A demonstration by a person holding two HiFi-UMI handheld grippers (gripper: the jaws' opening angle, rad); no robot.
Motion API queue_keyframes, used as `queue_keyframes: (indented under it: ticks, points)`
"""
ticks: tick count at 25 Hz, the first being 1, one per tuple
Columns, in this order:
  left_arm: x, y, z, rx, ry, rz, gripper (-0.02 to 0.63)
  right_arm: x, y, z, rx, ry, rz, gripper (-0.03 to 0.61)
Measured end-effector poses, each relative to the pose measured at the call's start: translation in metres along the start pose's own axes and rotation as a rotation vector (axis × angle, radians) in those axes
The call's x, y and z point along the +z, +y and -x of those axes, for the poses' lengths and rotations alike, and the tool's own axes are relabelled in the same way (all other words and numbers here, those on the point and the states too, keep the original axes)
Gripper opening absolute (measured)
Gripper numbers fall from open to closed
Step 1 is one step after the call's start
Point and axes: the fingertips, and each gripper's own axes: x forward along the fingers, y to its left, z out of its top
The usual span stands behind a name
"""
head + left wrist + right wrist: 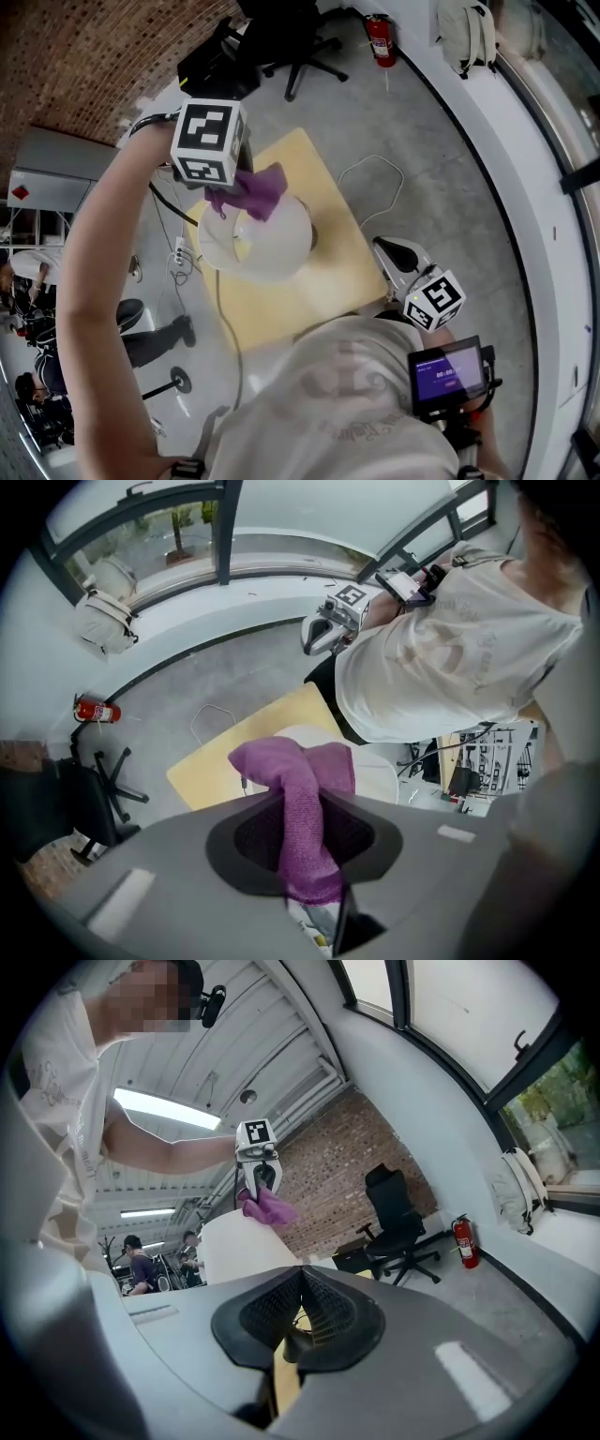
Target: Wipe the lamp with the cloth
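A white lampshade (267, 244) stands on a pale yellow table (323, 286). My left gripper (239, 183) hangs over the shade's top, pointing steeply down, shut on a purple cloth (255, 192). In the left gripper view the cloth (302, 808) runs up between the pads and folds over above the shade (380, 772). My right gripper (392, 258) is held level at the table's right edge, apart from the lamp, its pads meeting at the tips with nothing held. The right gripper view shows the left gripper (258, 1180) and the cloth (267, 1207) above the shade (242, 1241).
A black office chair (302, 47), a red fire extinguisher (379, 39) and a pale backpack (466, 33) stand at the far side. A white cable (370, 178) loops on the grey floor. People sit at the far left (37, 272). A small screen (450, 373) rides near the right hand.
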Motion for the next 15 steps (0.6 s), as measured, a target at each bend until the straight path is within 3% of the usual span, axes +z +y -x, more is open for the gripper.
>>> queue_keyframes:
  ticks: [9,15]
  points:
    - [0.006,0.027,-0.040,-0.058,0.125,-0.080,0.091,-0.002,-0.005,0.003,-0.027,0.011,-0.015,0.014]
    - [0.008,0.050,-0.071,-0.070,0.148,-0.111,0.091,-0.006,-0.014,0.009,-0.056,0.015,-0.038,0.014]
